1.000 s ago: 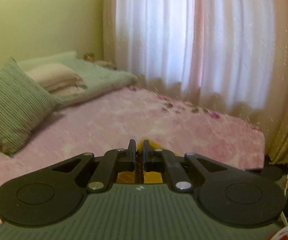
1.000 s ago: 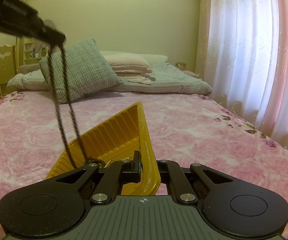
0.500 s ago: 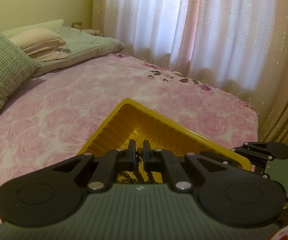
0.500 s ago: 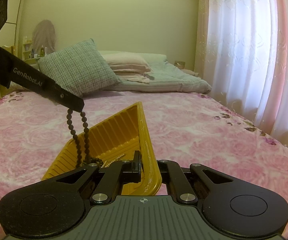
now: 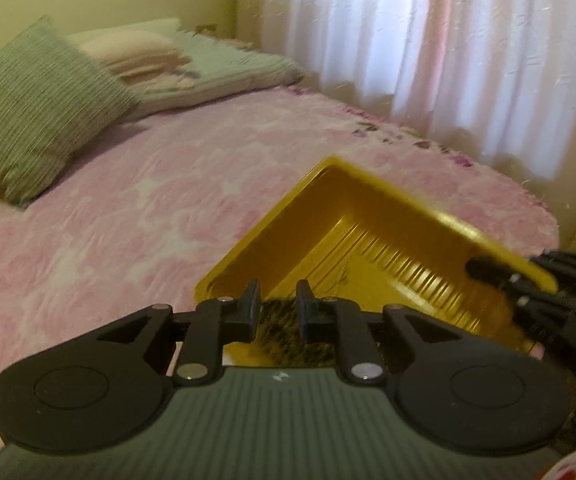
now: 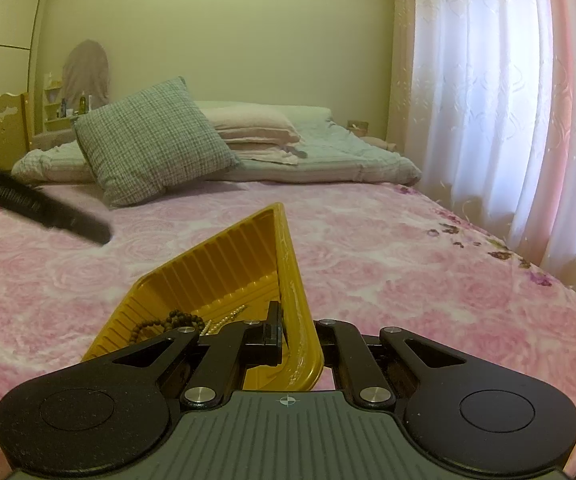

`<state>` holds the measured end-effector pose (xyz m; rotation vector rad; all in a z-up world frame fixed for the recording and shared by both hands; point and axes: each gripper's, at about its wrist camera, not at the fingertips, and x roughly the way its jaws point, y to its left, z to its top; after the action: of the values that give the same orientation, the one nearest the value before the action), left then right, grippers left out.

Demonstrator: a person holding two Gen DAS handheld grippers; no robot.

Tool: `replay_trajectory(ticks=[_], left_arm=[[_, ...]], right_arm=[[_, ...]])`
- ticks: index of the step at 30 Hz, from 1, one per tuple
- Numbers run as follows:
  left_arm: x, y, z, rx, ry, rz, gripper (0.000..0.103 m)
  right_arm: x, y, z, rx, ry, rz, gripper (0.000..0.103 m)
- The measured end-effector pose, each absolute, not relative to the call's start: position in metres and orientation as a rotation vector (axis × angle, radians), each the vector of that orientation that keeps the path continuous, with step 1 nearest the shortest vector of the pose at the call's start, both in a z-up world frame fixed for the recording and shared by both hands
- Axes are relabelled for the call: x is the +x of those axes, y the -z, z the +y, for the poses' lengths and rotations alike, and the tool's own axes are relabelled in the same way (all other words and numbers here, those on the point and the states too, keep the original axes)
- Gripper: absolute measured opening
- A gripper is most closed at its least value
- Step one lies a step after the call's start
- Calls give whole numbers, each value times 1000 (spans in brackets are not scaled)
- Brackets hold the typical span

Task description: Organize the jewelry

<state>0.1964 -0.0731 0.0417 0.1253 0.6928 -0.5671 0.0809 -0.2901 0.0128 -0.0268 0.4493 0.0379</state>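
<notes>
The right hand-held gripper point(image 6: 291, 340) was clamped tight on the near rim of the yellow tray point(image 6: 224, 268), which sat on the pink bed point(image 6: 407, 272). The dark bead necklace point(image 6: 168, 322) lay piled in the tray at about 10 o'clock from those jaws, next to a pale gold chain point(image 6: 228, 316). The left hand-held gripper point(image 5: 278, 306) had just been opening; its jaws stood slightly apart over the blurry beads, gripping nothing. A checked cushion point(image 6: 152, 140) and curtains point(image 6: 507, 100) sat further out.
</notes>
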Motion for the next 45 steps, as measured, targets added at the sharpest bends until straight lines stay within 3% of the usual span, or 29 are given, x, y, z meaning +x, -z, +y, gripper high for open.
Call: replay_trajectory(ticks=[14,31,37,39,41,42,43,45], left_arm=[[180,-25,-35,74,488,711,19],[141,-11,4,-30,388,709,30],[133,-6,8,-34,352,722,39],[130,-5,10,-42,341,726,47],[127,-4,10,-45,326,727,61],[126,-3,11,-47,319,725,64],[124,-3,11,-50,317,724,67],[121,-2,13,-63,301,729,74]], right_arm=[[81,-9,-300,17,-48,466,6],[103,30,-395,369,-188,553,6],[99,44,-413,471,-214,558,6],[96,46,-417,502,-217,545,6],[93,47,-421,525,-214,542,8],[93,47,-422,538,-209,544,20],[93,46,-424,549,-194,543,43],[88,45,-431,581,-163,515,67]])
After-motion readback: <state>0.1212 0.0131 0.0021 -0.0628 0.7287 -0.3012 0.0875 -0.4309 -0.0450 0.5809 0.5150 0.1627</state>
